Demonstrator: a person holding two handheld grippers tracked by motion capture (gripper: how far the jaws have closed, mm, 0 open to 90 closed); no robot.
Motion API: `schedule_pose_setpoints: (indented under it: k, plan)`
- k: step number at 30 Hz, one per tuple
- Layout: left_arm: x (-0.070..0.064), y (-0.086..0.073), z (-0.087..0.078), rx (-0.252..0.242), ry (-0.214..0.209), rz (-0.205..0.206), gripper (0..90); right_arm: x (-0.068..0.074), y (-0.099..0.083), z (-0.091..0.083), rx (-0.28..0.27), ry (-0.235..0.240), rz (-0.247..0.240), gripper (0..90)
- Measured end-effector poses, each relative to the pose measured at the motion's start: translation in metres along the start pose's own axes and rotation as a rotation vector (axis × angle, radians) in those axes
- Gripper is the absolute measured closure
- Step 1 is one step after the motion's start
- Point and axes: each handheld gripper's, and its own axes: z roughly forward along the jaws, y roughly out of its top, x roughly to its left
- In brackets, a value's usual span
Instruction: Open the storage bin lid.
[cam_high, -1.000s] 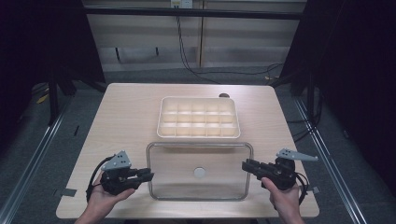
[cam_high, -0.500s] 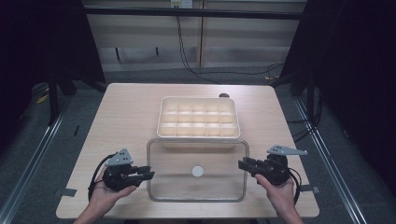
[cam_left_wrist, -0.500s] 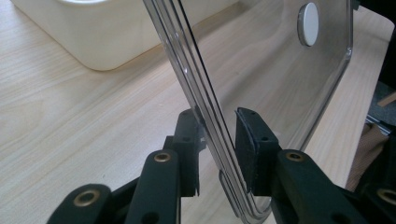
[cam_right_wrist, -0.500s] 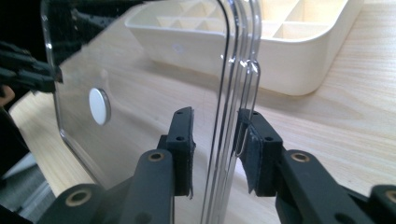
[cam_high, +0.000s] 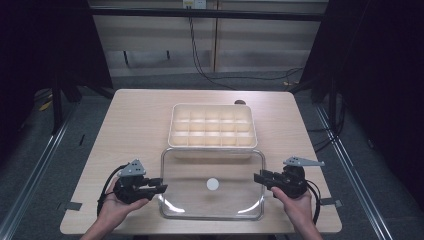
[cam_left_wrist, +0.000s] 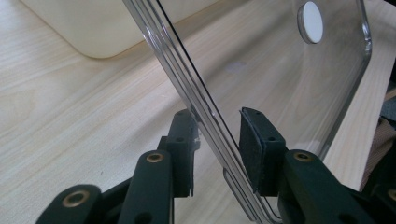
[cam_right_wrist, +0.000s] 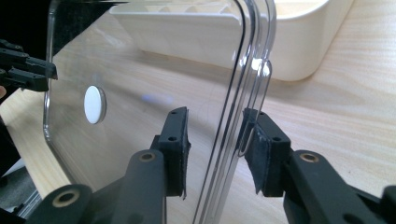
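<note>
Light wood table (cam_high: 130, 125). Cream compartment tray (cam_high: 212, 129) sits at centre-back; clear lid (cam_high: 212, 172) with white disc lies flat just in front, touching the tray's near edge.

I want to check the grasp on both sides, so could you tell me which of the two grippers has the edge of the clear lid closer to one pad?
The right gripper: the clear lid rim sits against its right-hand pad, while the left gripper has it roughly centred.
</note>
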Motion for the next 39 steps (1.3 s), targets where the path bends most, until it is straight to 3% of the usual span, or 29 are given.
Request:
schedule_pose_setpoints:
  k: [10,15,23,31,34,35,39]
  plan:
    - [0.007,-0.002,0.006,0.019,-0.005,-0.025,64.8,-0.002,0.001,0.008,0.072,-0.015,-0.010,58.1]
    - [0.007,-0.002,0.011,0.046,0.014,-0.014,62.3,-0.007,-0.004,0.015,0.067,-0.014,0.010,55.9]
    - [0.010,-0.004,0.015,0.060,0.005,-0.022,60.4,-0.012,-0.007,0.022,0.089,-0.021,0.015,53.8]
    - [0.014,-0.004,0.021,0.079,-0.017,-0.038,59.0,-0.016,-0.007,0.029,0.110,-0.059,0.012,50.5]
    - [0.015,-0.005,0.023,0.088,-0.017,-0.045,57.6,-0.016,-0.007,0.033,0.120,-0.079,-0.002,48.4]
    - [0.016,-0.006,0.024,0.095,-0.021,-0.052,56.8,-0.015,-0.008,0.037,0.132,-0.109,-0.013,46.7]
    - [0.017,-0.008,0.028,0.102,-0.030,-0.067,53.4,-0.015,-0.009,0.039,0.132,-0.123,-0.023,45.8]
